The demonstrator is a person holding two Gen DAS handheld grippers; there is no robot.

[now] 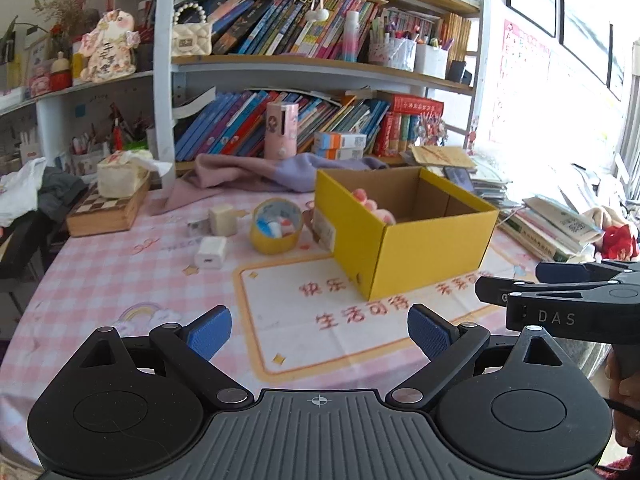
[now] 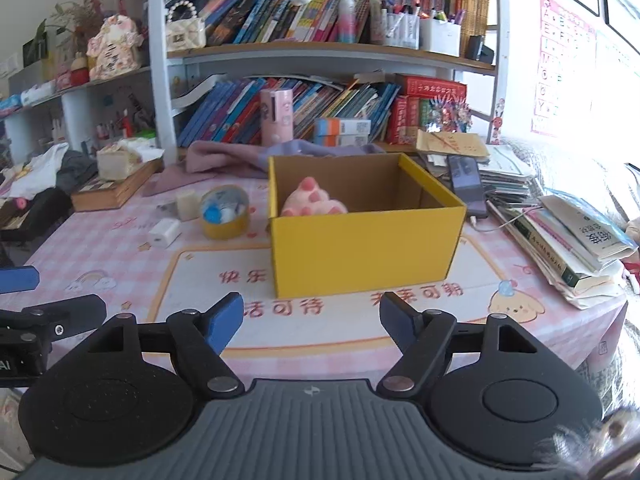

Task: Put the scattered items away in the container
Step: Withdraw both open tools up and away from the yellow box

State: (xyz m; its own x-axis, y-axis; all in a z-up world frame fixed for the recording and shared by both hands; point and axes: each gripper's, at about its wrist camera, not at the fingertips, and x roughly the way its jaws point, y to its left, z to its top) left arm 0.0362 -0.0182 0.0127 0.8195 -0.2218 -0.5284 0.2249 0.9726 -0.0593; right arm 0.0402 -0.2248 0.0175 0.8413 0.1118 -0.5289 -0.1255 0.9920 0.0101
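Note:
A yellow cardboard box (image 1: 416,248) (image 2: 366,248) stands open on the pink checked tablecloth, with a pink plush paw toy (image 2: 312,200) (image 1: 370,204) inside. Left of it lie a yellow tape roll (image 1: 276,226) (image 2: 224,216) with small items in its hole, a white charger (image 1: 211,258) (image 2: 163,233), a cream plug cube (image 1: 222,219) (image 2: 187,205) and a small grey item (image 1: 196,227). My left gripper (image 1: 319,332) is open and empty, near the table's front edge. My right gripper (image 2: 311,318) is open and empty, in front of the box.
A wooden chess box (image 1: 106,210) with a tissue pack stands at the left. A pink-purple cloth (image 1: 256,172) lies behind the box. Books, papers and a phone (image 2: 466,184) are stacked at the right. Bookshelves rise behind the table.

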